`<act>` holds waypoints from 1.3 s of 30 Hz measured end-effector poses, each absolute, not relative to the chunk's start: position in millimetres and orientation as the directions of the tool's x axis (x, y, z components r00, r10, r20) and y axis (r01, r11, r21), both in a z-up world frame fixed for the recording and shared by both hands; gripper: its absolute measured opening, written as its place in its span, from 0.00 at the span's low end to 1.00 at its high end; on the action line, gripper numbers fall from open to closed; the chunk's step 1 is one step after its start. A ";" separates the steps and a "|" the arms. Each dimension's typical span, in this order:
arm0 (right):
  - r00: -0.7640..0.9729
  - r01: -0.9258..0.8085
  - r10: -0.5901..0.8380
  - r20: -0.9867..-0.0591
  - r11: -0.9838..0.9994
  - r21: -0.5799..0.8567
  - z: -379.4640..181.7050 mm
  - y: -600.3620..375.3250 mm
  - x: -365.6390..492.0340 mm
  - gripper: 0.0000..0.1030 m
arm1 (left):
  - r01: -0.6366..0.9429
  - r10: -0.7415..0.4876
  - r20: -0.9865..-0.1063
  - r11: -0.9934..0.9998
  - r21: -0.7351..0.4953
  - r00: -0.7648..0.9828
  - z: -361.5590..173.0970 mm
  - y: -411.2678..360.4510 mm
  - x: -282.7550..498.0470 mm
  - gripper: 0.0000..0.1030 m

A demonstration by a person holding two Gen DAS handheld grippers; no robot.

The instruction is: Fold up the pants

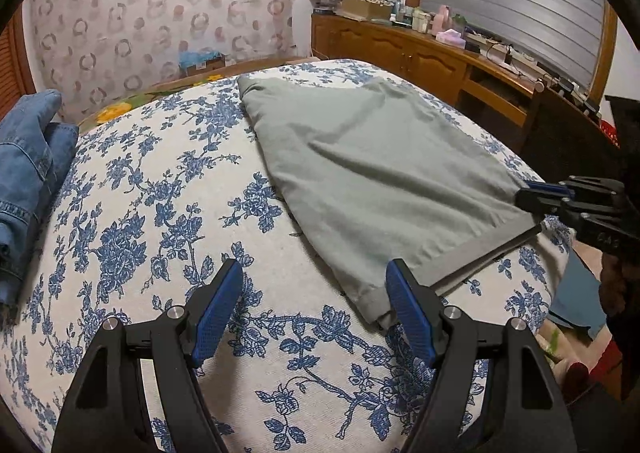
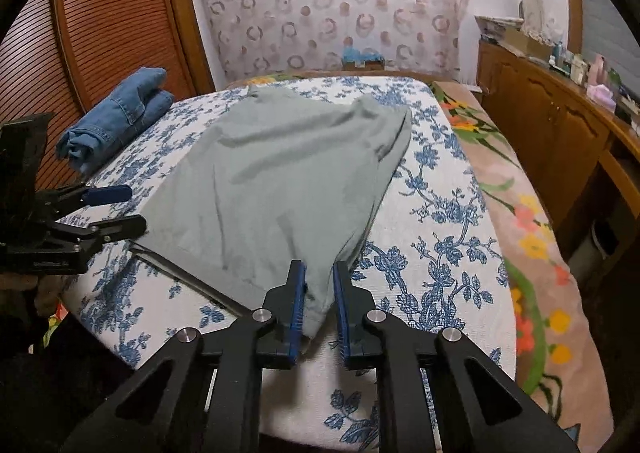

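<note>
Grey-green pants [image 1: 372,173] lie spread on the blue-flowered bedspread [image 1: 168,213], hem end toward me. My left gripper [image 1: 316,285] is open and empty, its right finger just beside the near hem corner. It also shows at the left of the right wrist view [image 2: 120,209]. My right gripper [image 2: 319,289] has its jaws narrowly apart around the other hem corner of the pants [image 2: 280,189], the cloth lying between the pads; whether it is pinched is unclear. In the left wrist view the right gripper [image 1: 532,197] sits at the pants' right hem corner.
Folded blue jeans [image 1: 24,173] lie at the bed's left edge, also in the right wrist view [image 2: 116,117]. A wooden sideboard [image 1: 420,53] with clutter stands to the right. A flowered blanket [image 2: 532,237] covers the bed's right side. A wooden shutter door [image 2: 92,33] is at left.
</note>
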State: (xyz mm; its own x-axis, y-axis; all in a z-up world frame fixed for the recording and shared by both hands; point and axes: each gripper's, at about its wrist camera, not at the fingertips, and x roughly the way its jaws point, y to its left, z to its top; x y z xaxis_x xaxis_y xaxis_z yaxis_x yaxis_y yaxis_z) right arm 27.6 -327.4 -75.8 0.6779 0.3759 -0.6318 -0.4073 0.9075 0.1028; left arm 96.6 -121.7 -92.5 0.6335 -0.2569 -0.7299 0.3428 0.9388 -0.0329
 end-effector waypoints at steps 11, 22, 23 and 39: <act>0.688 -0.369 0.342 -0.640 0.924 0.097 -82.2 -330.8 17.0 0.27 | 0.342 -0.258 -0.733 0.939 -0.037 0.630 -96.1 -121.1 95.7 0.73; 0.688 -0.362 0.340 -0.640 0.926 0.103 -87.8 -323.3 15.6 0.37 | 0.337 -0.270 -0.732 0.940 -0.059 0.625 -99.7 -120.1 96.5 0.74; 0.687 -0.364 0.345 -0.640 0.925 0.108 -87.6 -324.4 15.7 0.37 | 0.337 -0.272 -0.731 0.940 -0.061 0.626 -100.1 -119.8 96.5 0.74; 0.689 -0.384 0.381 -0.617 0.913 0.136 -92.6 -321.7 14.3 0.37 | 0.338 -0.281 -0.730 0.938 -0.073 0.622 -100.1 -117.1 96.3 0.74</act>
State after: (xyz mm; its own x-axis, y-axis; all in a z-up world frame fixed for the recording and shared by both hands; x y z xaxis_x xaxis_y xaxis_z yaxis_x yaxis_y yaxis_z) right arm 14.3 -321.7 -92.6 0.6887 0.3815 -0.6166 -0.3838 0.9133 0.1363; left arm 96.3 -117.1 -100.1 0.6224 -0.2814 -0.7304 0.3380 0.9383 -0.0734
